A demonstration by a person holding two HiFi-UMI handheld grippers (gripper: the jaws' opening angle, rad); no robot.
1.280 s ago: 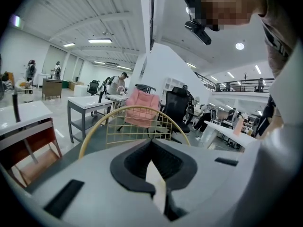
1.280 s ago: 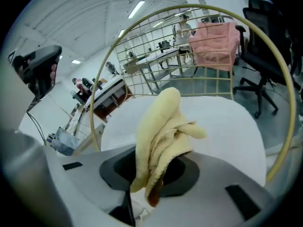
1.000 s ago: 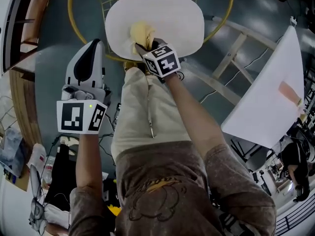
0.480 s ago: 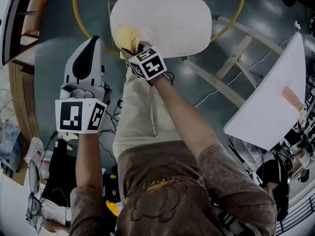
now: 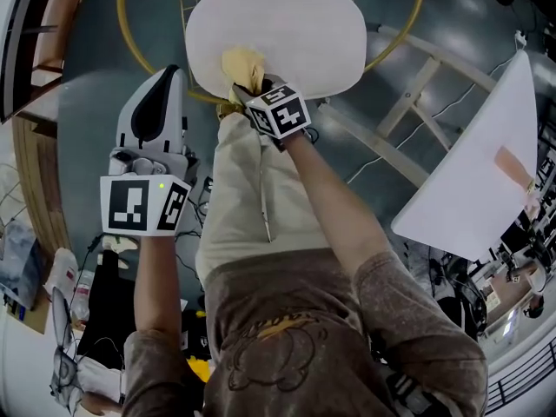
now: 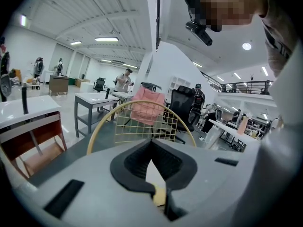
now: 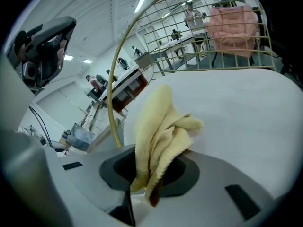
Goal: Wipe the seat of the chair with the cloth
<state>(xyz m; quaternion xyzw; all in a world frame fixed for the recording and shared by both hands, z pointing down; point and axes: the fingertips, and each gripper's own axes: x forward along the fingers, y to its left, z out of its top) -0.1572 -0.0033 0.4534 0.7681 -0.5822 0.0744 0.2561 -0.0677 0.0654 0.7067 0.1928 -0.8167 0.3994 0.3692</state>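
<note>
The chair's white seat lies at the top centre of the head view, ringed by a gold wire frame. My right gripper is shut on a yellow cloth, which it presses on the seat's front left part. In the right gripper view the bunched cloth sticks out of the right gripper onto the seat. My left gripper hangs left of the seat over the floor with its jaws together and nothing held. In the left gripper view, the left gripper points at the chair's wire back.
A pink cloth hangs on the wire back. A white board and pale wooden beams lie to the right of the chair. A wooden desk stands at the left. The person's trousers are right before the seat.
The right gripper swept the cloth left to the seat's front left edge, then came back a little to the right. The left gripper has stayed where it was.
</note>
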